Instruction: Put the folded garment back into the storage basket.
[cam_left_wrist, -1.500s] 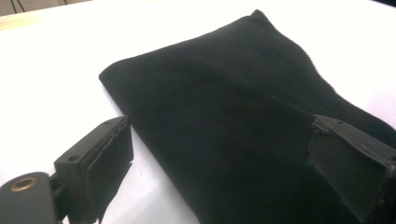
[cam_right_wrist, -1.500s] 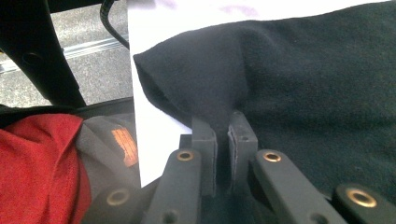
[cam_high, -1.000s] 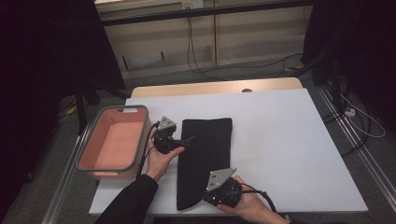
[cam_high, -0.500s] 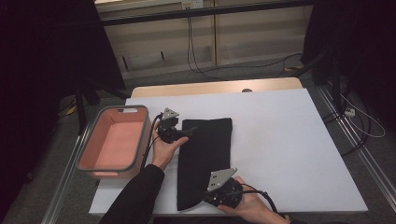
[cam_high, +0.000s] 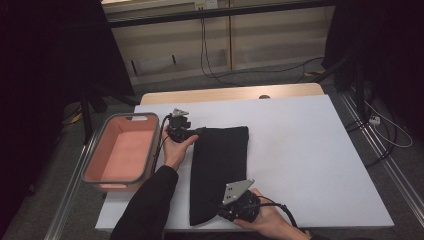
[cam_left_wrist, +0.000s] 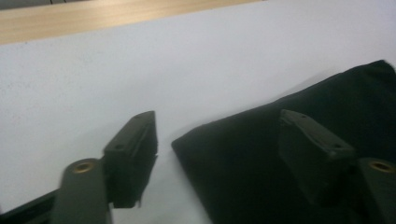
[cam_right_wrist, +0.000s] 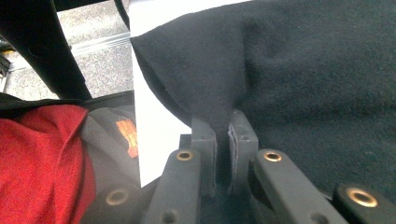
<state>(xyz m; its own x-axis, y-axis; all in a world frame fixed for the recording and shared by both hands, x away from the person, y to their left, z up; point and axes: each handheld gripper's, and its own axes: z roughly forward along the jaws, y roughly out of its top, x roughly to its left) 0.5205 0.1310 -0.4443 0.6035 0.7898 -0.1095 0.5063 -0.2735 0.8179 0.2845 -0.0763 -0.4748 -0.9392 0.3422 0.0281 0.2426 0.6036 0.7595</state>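
The right gripper (cam_right_wrist: 223, 135) pinches a fold of the cloth (cam_high: 218, 170). The left gripper (cam_left_wrist: 224, 144) gapes wide astride its far corner.

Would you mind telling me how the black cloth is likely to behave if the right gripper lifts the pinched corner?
The black cloth will probably be floppy: where the right gripper pinches it, it gathers into a soft ridge. It looks light, lying flat and thin on the white table, so most would likely drape and drag. Its felt-like nap suggests it will not slip easily from shut jaws.
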